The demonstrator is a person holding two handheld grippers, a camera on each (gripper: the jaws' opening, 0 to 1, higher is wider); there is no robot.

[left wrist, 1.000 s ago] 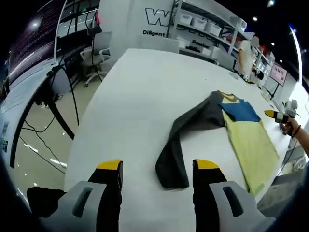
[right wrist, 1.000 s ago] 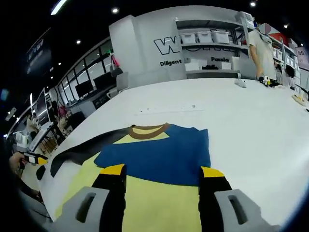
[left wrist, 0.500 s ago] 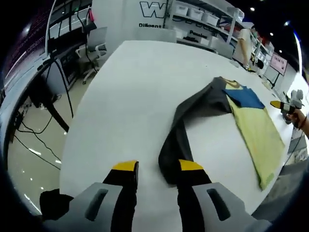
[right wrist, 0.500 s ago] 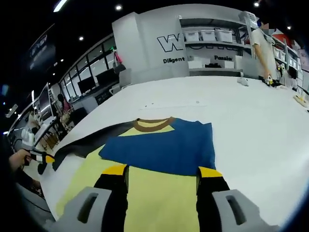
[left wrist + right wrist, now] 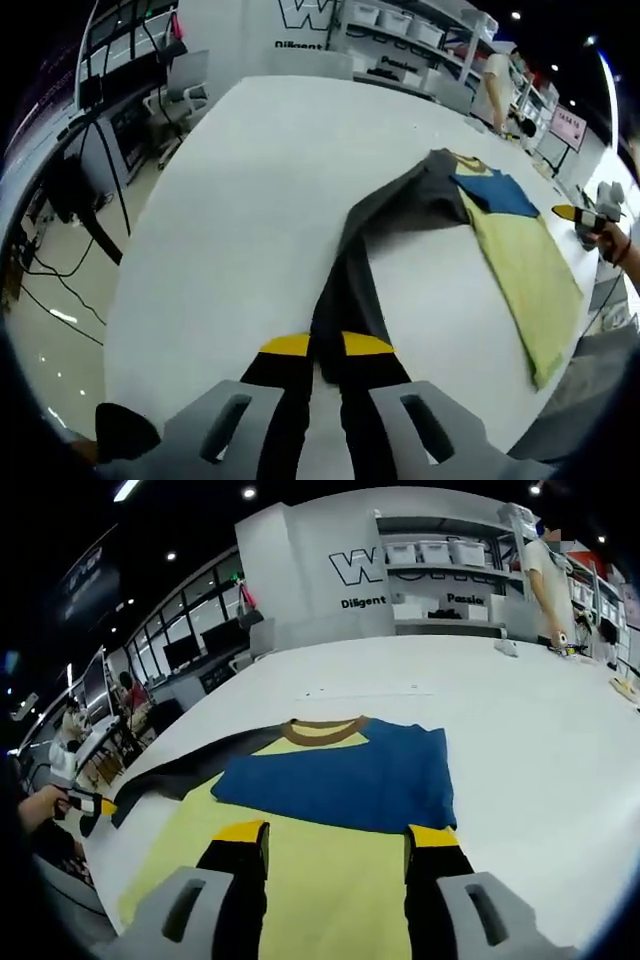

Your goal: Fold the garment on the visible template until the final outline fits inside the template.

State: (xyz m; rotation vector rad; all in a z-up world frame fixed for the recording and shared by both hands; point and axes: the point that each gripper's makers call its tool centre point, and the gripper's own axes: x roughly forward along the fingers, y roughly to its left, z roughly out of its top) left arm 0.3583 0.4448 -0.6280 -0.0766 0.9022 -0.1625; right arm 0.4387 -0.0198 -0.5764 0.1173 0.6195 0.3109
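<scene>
The garment lies flat on the white table: a yellow body, a blue part folded over its top, and a long dark grey sleeve stretched out toward me. My left gripper is shut on the sleeve's end, its yellow-tipped jaws nearly together. In the right gripper view the yellow body runs under my right gripper, which is open with its jaws wide apart over the cloth. Beyond them lie the blue part and a brown collar. The grey sleeve trails left to the left gripper.
The table's rounded edge drops to a floor with cables and office chairs. A person stands by shelves of bins at the far end. The right gripper, held in a hand, is past the garment.
My left gripper has moved forward onto the sleeve's end and its jaws have come together on it. The right gripper has barely shifted and stays open.
</scene>
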